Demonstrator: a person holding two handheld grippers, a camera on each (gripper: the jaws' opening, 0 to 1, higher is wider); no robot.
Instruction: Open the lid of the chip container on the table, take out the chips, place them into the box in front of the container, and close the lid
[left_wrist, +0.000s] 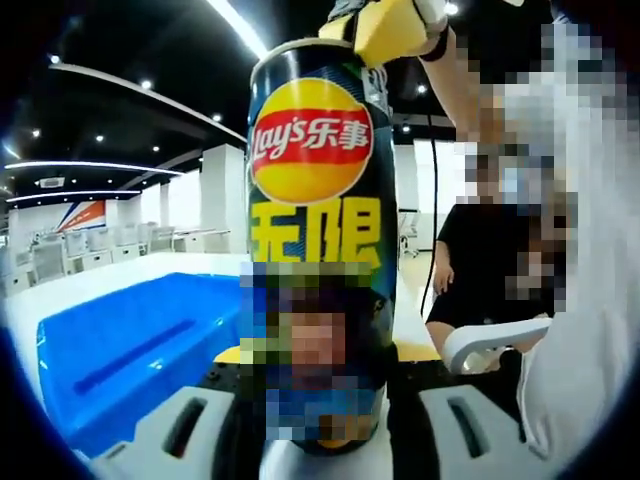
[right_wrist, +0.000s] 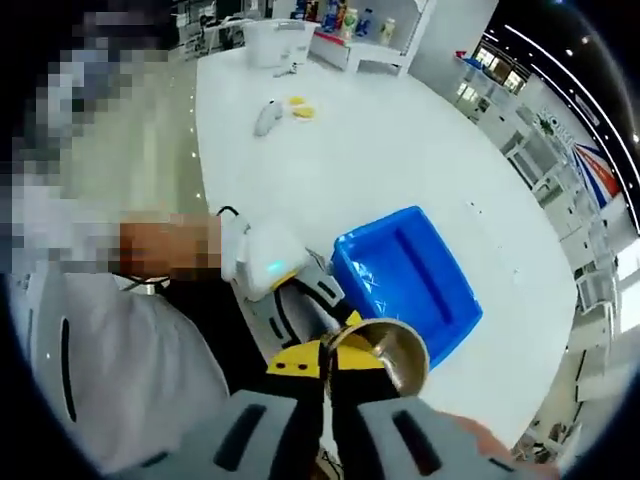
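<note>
Down at the bottom of the left gripper view, my left gripper (left_wrist: 318, 425) has its two grey jaws closed against the base of the tall dark-blue cylindrical Lay's chip can (left_wrist: 315, 240), which stands upright through the centre of the frame. Up at the top edge, a yellow-tipped gripper (left_wrist: 385, 25) sits on the can's rim. Lower left behind the can lies the shallow blue plastic box (left_wrist: 130, 350) on the white table (left_wrist: 60, 290). Switching to the right gripper view: my right gripper (right_wrist: 325, 420) at bottom centre, jaws pinched together on a thin edge at the can's silver open mouth (right_wrist: 385, 350) — whether that's lid or rim, I cannot tell. Just beyond, centre-right, the blue box (right_wrist: 410, 280) rests on the table (right_wrist: 400, 150); far off, upper left, small yellow and grey objects (right_wrist: 280, 112).
</note>
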